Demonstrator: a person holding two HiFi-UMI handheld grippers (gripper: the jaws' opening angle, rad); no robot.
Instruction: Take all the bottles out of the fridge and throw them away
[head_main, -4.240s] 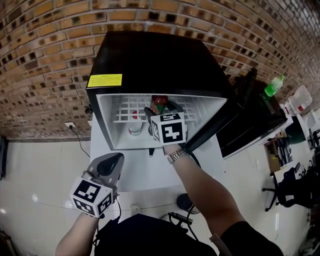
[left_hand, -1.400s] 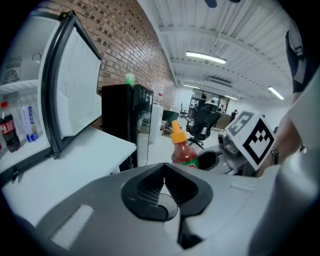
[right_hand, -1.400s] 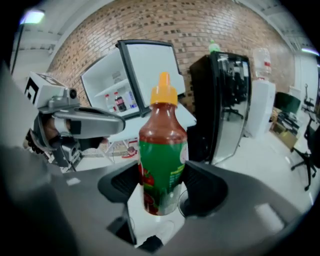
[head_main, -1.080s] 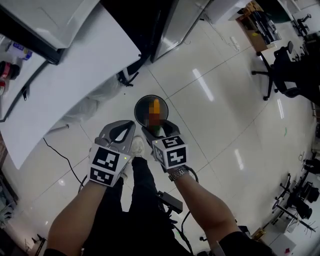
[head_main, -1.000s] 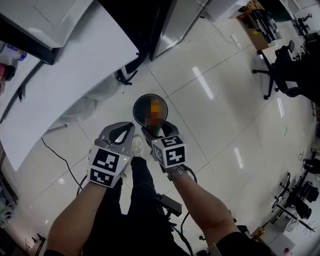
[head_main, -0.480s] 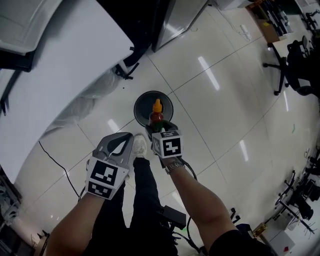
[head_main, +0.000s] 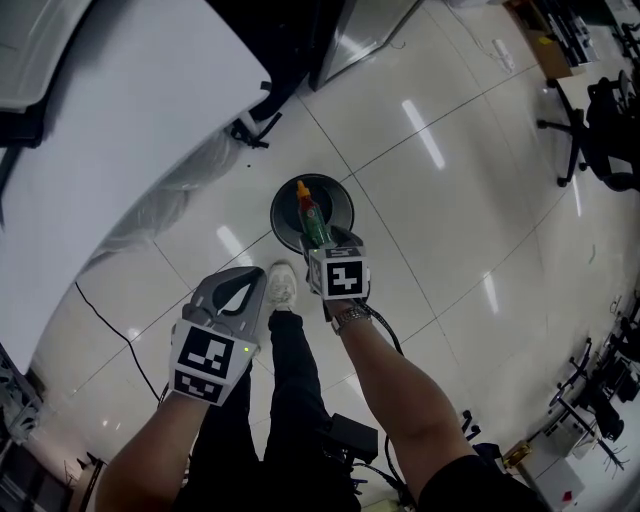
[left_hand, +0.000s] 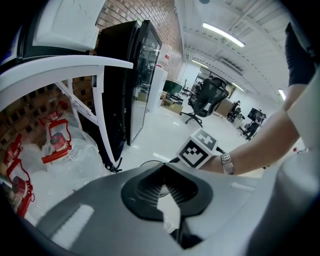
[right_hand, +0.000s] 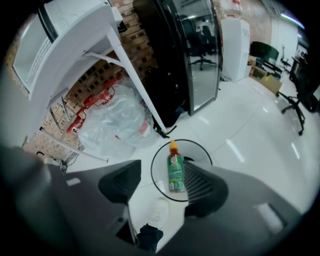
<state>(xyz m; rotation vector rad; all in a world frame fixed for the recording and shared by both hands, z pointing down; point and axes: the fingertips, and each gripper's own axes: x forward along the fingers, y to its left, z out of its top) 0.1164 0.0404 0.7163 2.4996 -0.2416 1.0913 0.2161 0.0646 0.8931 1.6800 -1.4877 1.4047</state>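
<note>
Right gripper (right_hand: 160, 184): jaws wide apart, just closing slightly, gripping nothing. Bottle (right_hand: 175, 172) beyond jaws, inside rim of bin (head_main: 338, 208) on floor, orange cap pointing away; clear of left pad, close by right pad, contact unclear. Left gripper (left_hand: 165, 167): jaw tips together, empty.

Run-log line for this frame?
step: disposal | right gripper: open, clear of green bottle | green bottle: inside trash bin rim | left gripper: shut, empty
</note>
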